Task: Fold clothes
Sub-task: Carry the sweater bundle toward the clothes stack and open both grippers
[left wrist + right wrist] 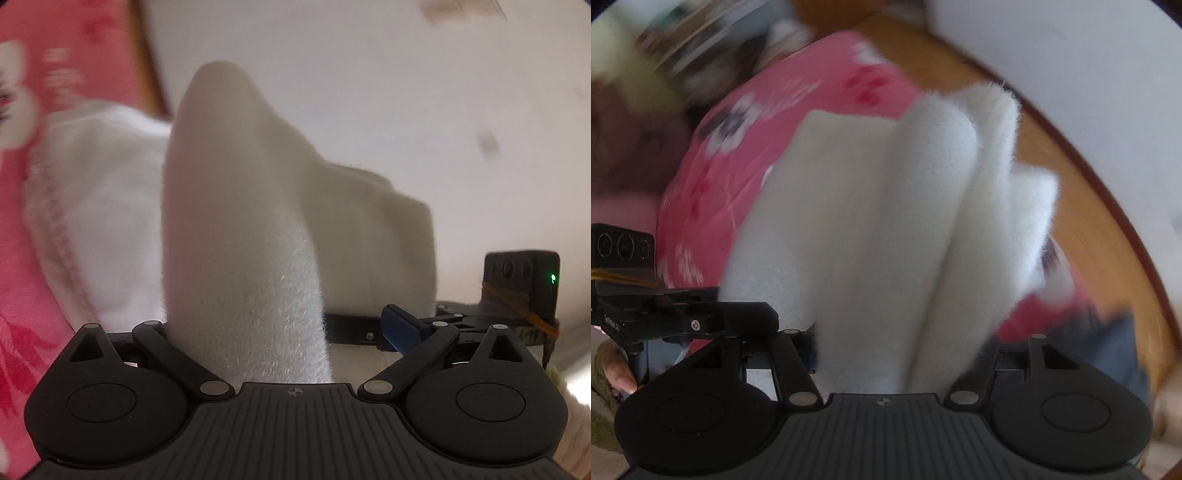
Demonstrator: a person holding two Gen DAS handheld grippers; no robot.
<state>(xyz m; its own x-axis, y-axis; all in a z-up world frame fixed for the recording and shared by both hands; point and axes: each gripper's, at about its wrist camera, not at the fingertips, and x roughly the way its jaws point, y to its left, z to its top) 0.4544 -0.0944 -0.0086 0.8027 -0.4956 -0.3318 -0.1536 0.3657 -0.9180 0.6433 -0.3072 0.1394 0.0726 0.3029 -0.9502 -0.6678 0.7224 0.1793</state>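
Observation:
A white fleecy garment (243, 229) rises in a thick fold from between the jaws of my left gripper (291, 325). It hides the left finger and lies over most of the right one, whose blue pad (402, 328) shows. The cloth is sharp against a blurred room, so it travels with the gripper. In the right wrist view the same garment (886, 221), folded in several layers, fills the whole gap of my right gripper (901, 343) and covers its fingertips. Both grippers stand fairly wide, shut on the bulky cloth.
A pink flowered bedcover (798, 96) lies below, bordered by a wooden edge (1082, 206) and a white wall (369, 92). A smoother white cloth with a stitched hem (92, 206) lies at the left. Dark blue fabric (1108, 350) is at the right. A hand (620, 376) shows beside a black device (624, 247).

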